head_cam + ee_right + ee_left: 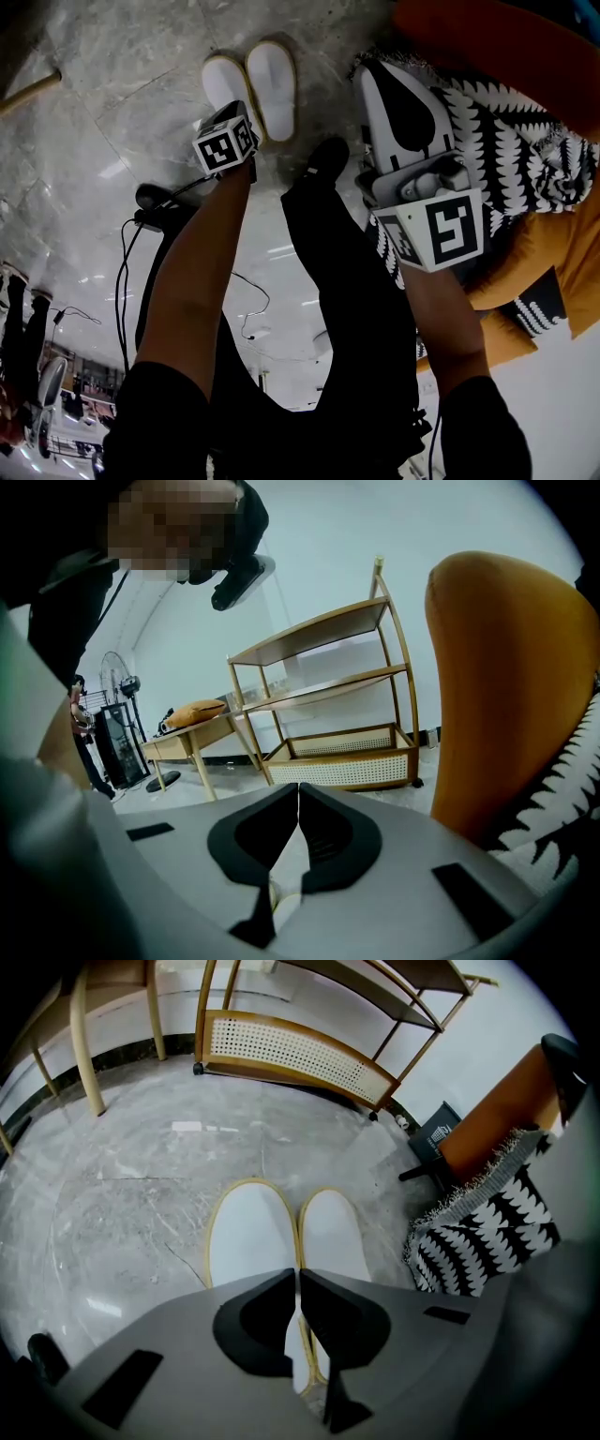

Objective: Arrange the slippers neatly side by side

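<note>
Two flat white slippers with yellow trim lie side by side on the marble floor, the left slipper (228, 86) (251, 1241) touching the right slipper (273, 86) (333, 1237), toes pointing away from me. My left gripper (230, 141) (298, 1277) points steeply down over their heel ends. Its jaws are shut on the left slipper's inner edge, just where the two slippers meet. In the head view its marker cube hides the tips. My right gripper (380, 75) (298, 789) hangs to the right near the chair, shut with nothing in it.
An orange chair (469, 37) (497, 686) with a black-and-white patterned throw (511, 131) (483, 1232) stands just right of the slippers. A wooden shelf with a cane front (300, 1049) (337, 752) stands beyond. The person's black shoe (325, 157) and a cable (124, 272) are near.
</note>
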